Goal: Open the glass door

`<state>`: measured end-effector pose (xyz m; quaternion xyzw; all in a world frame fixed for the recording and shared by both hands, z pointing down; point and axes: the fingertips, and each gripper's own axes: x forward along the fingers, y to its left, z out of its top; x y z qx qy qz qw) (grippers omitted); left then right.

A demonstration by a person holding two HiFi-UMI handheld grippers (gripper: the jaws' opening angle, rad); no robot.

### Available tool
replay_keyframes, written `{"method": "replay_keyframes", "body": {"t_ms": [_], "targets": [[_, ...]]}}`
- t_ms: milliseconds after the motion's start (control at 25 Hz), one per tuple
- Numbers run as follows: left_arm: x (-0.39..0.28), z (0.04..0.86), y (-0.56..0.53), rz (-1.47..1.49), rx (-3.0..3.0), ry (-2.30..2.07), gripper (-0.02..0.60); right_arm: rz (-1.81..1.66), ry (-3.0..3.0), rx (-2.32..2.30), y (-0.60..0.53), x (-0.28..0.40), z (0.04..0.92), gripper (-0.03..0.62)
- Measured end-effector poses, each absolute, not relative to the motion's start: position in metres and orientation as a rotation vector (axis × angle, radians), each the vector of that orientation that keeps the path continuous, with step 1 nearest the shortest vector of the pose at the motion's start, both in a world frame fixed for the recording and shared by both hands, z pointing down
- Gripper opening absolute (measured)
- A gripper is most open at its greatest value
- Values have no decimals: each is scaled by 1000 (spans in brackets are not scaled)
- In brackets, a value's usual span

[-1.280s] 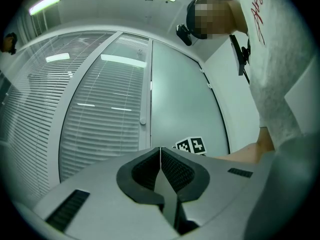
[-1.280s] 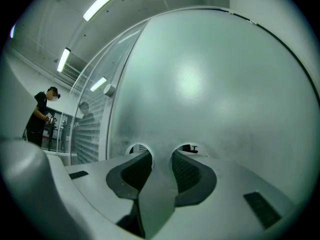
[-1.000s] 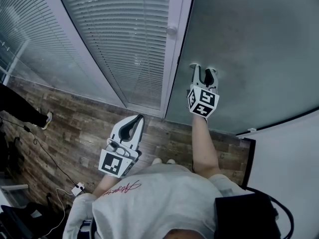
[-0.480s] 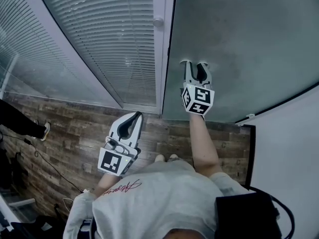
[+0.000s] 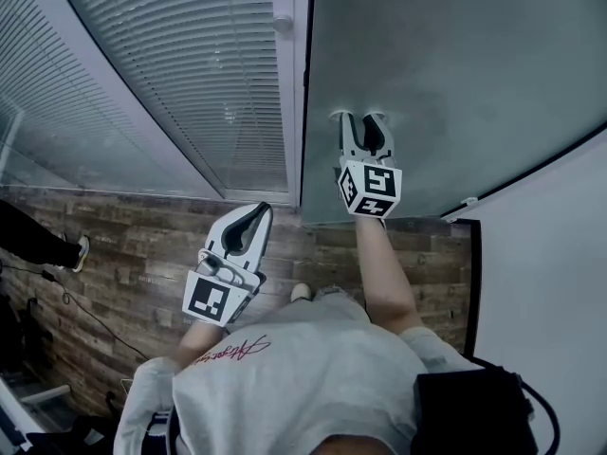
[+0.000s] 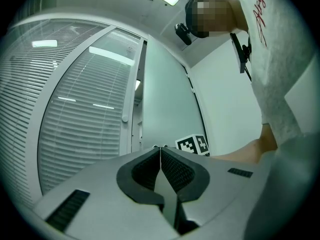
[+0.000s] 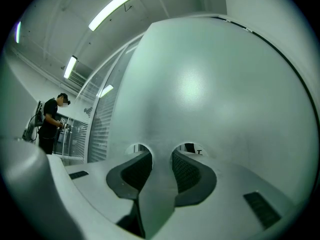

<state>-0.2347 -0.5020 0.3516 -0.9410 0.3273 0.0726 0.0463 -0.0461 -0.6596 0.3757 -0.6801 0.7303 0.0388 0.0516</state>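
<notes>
Pressing on the glass door (image 5: 455, 74) at 12 o'clock with the right claw (image 5: 360, 119), partly wide and empty. Tall door edge (image 5: 305, 112) just at 9 o'clock. Left claw (image 5: 256, 212) shut, farther back at 7 o'clock.

the glass door (image 5: 446, 74) is a frosted, uniform grey-green with no pattern. the blinds (image 5: 180, 74) beside it show fine horizontal slats in pale grey, set in a white frame (image 5: 290, 83). the floor (image 5: 133, 245) carries a plank pattern in mixed brown and grey. the left gripper (image 5: 256, 212) and the right gripper (image 5: 361, 119) have light grey bodies with black ribbed pads (image 7: 186, 173). each marker cube (image 5: 211, 299) bears black squares on white. the shirt (image 5: 285, 377) is pale grey with red script. the wall (image 5: 541, 282) is plain white
</notes>
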Motion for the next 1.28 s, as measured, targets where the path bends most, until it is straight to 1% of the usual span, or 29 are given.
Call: {"method": "replay_keyframes", "body": {"t_ms": [520, 840, 1080, 1280], "targets": [[-199, 350, -467, 239, -2889, 924, 18, 107, 2302, -1985, -606, -57, 378, 135], [-181, 340, -430, 265, -2870, 1010, 18, 73, 2381, -1892, -565, -63, 377, 135], [-176, 349, -393, 236, -2852, 1077, 18, 82, 2422, -1829, -533, -64, 380, 135], [-171, 347, -364, 274, -2817, 1136, 18, 80, 2452, -1786, -504, -61, 382, 135]]}}
